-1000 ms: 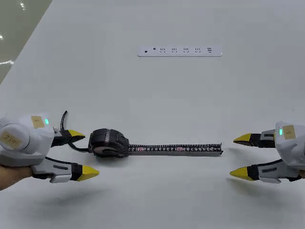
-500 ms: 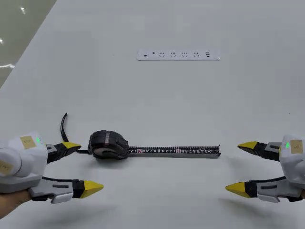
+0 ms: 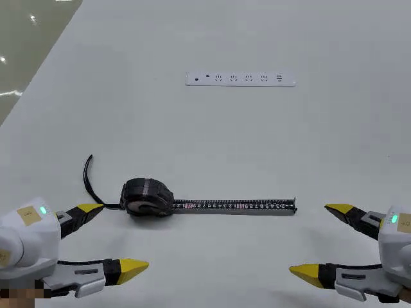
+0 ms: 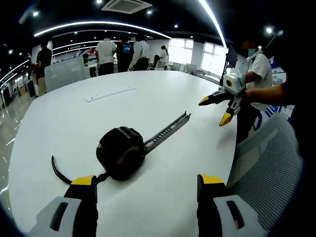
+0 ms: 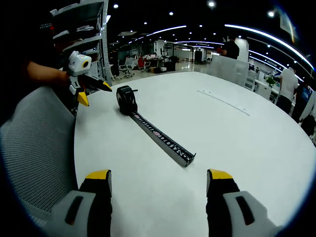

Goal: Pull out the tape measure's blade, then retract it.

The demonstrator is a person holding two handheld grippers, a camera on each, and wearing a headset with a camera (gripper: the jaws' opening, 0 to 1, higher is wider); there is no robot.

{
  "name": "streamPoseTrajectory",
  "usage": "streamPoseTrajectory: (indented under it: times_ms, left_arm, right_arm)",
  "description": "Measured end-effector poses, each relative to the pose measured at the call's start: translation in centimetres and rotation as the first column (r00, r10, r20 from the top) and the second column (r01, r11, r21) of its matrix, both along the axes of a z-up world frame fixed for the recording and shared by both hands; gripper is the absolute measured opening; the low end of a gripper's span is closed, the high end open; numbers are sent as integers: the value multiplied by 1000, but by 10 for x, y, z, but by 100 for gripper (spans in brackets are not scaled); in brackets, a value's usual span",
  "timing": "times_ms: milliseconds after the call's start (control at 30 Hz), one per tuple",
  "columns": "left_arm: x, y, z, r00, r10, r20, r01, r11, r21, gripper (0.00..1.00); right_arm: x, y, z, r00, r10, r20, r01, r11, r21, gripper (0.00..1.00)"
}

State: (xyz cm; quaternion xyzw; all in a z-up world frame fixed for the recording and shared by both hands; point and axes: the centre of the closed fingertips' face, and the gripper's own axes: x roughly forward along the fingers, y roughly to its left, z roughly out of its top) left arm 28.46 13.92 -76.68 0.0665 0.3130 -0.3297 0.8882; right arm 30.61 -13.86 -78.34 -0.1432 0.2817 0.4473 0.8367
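Observation:
A black tape measure [image 3: 146, 197] lies on the white table, its blade [image 3: 235, 205] drawn out to the right and flat on the surface. A black wrist strap [image 3: 90, 179] curls off its left side. My left gripper [image 3: 114, 236] hovers open at the lower left, a short way in front of the case [image 4: 121, 152], touching nothing. My right gripper [image 3: 321, 240] is open at the lower right, apart from the blade's hooked end [image 5: 187, 159]. Each gripper view shows the other gripper [image 4: 215, 108] [image 5: 91, 94] across the table.
A white power strip [image 3: 240, 79] lies farther back on the table. A grey mesh chair [image 4: 269, 163] stands by the table edge near the person. Several people stand in the office behind.
Both grippers have drawn back toward the near edge and away from the tape measure. The tape measure and its extended blade have stayed put.

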Motion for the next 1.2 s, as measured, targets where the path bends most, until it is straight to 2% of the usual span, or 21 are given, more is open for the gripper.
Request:
streamPoseTrajectory:
  times_ms: [233, 333, 533, 633, 967, 1200]
  left_arm:
    - [3, -4, 10, 995, 81, 51, -79, 996, -39, 91]
    - [0, -8, 12, 994, 94, 53, -91, 994, -52, 93]
    - [-3, -8, 15, 988, 147, 50, -144, 987, -71, 100]
    - [-3, -9, 20, 983, 171, 63, -166, 982, -87, 100]
    - [-3, -8, 23, 975, 206, 80, -199, 976, -84, 100]
    - [-4, -6, 24, 964, 250, 85, -245, 967, -66, 100]
  right_arm:
    - [-4, 5, 6, 998, -65, 14, 65, 998, 28, 89]
    - [-8, 9, 8, 997, -76, 4, 75, 996, 48, 91]
    - [-17, 13, 9, 996, -90, -7, 90, 994, 53, 94]
    - [-20, 15, 12, 995, -98, -9, 99, 993, 61, 95]
    - [-25, 21, 13, 996, -93, -13, 93, 993, 66, 94]
    - [-26, 22, 15, 996, -85, -12, 86, 994, 69, 94]
